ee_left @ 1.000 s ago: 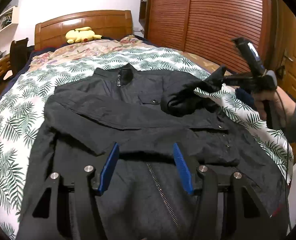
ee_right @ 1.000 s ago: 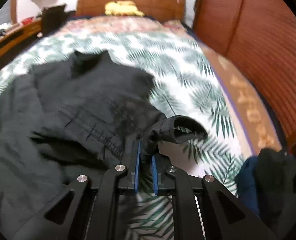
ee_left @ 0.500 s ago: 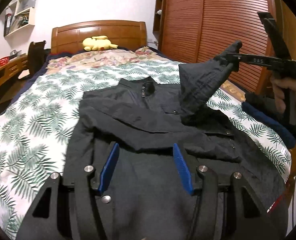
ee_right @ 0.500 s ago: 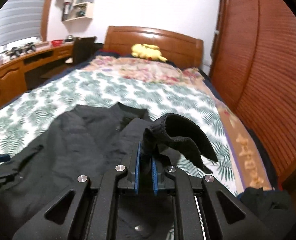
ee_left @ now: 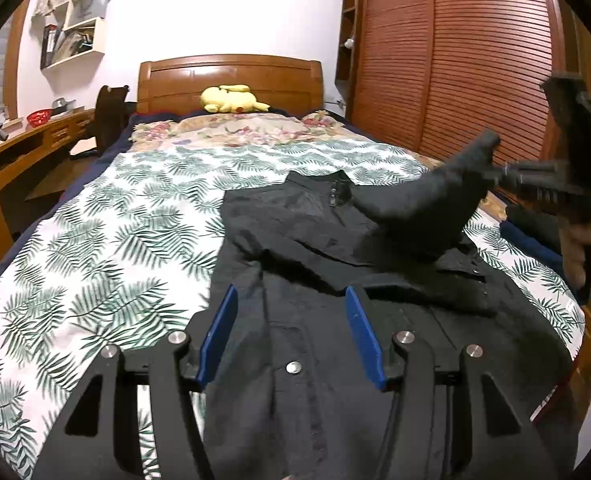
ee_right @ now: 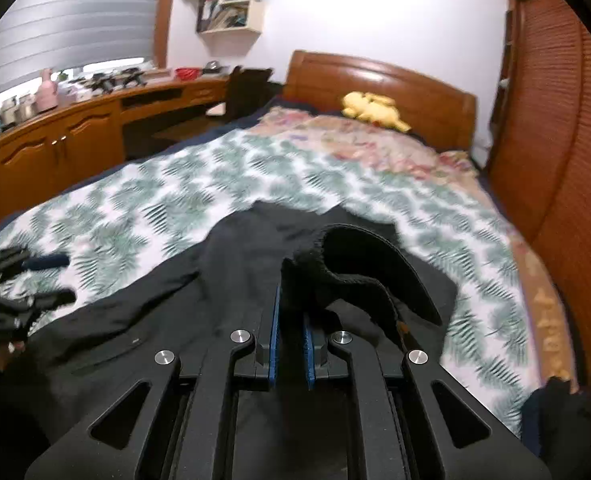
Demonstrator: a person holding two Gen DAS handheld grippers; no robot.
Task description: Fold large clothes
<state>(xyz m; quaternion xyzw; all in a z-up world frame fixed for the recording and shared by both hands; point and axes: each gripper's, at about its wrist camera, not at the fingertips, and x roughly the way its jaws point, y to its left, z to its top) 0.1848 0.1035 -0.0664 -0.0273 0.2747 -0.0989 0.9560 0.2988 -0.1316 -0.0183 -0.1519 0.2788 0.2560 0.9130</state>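
Now a black jacket [ee_left: 327, 320] lies spread across the bed [ee_left: 107, 248].
Right gripper [ee_right: 291, 316] pinches a sleeve cuff [ee_right: 359, 264], lifted above the jacket; left gripper [ee_left: 291, 332] hovers over it, spread wide, holding nothing.

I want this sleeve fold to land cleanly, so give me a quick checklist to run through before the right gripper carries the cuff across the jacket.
1. Right gripper shut on sleeve cuff: ok.
2. Sleeve lifted off the jacket body: ok.
3. Left gripper open, holding nothing: ok.
4. Jacket lies flat on the bed, collar toward the headboard: ok.
5. Other sleeve folded in: cannot tell.
6. Dark clothes pile at the bed's right edge is apart from the jacket: ok.
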